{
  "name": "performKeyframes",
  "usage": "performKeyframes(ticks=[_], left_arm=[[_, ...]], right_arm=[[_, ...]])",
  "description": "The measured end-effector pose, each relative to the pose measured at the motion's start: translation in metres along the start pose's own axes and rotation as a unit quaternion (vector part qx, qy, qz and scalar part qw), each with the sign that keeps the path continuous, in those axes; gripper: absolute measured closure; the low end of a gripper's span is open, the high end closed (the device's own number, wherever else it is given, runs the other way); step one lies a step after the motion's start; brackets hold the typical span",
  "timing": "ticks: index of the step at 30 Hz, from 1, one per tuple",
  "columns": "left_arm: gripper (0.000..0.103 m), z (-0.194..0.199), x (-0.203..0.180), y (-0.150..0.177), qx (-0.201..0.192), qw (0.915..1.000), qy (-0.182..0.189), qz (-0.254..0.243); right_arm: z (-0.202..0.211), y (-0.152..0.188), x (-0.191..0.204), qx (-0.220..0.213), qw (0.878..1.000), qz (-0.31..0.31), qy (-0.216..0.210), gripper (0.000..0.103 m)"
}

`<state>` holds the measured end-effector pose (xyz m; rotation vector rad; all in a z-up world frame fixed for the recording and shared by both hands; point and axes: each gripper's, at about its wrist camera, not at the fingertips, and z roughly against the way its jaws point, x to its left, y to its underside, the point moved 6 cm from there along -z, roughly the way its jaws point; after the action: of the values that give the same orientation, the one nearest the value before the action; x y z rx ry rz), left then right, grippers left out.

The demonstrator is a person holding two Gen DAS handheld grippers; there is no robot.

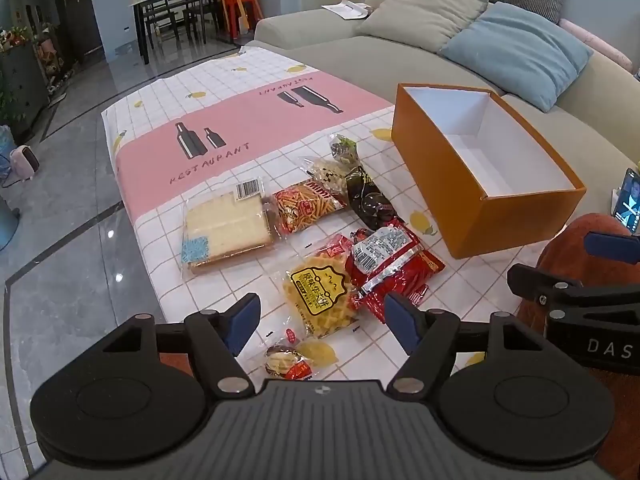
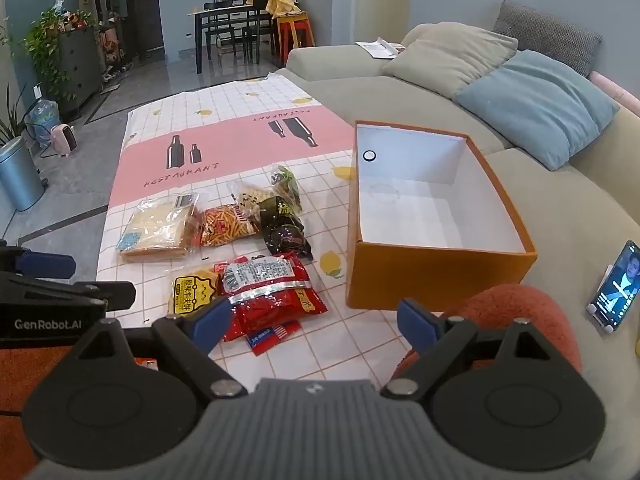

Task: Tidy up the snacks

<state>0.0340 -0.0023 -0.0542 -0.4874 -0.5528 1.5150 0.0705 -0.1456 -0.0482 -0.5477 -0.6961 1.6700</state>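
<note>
Several snack packs lie on the tablecloth: a bread pack, an orange stick-snack bag, a dark bag, a yellow waffle pack, a red bag and a small wrapped snack. An open orange box, empty inside, stands to their right. My left gripper is open above the waffle pack. My right gripper is open and empty near the red bag.
The table wears a pink and white checked cloth. A sofa with cushions runs behind the box. A phone stands on the sofa at right. An orange-red cushion lies near the right gripper.
</note>
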Motion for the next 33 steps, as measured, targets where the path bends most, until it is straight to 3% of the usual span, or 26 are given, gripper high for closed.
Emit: performKeyframes(ticks=[33], left_arm=[[0.020,-0.0062,0.0062,0.0079,0.021,0.9997,-0.002,0.013]], right_arm=[[0.0004,0.0022,0.0009,0.006,1.000,0.005,-0.002,0.015]])
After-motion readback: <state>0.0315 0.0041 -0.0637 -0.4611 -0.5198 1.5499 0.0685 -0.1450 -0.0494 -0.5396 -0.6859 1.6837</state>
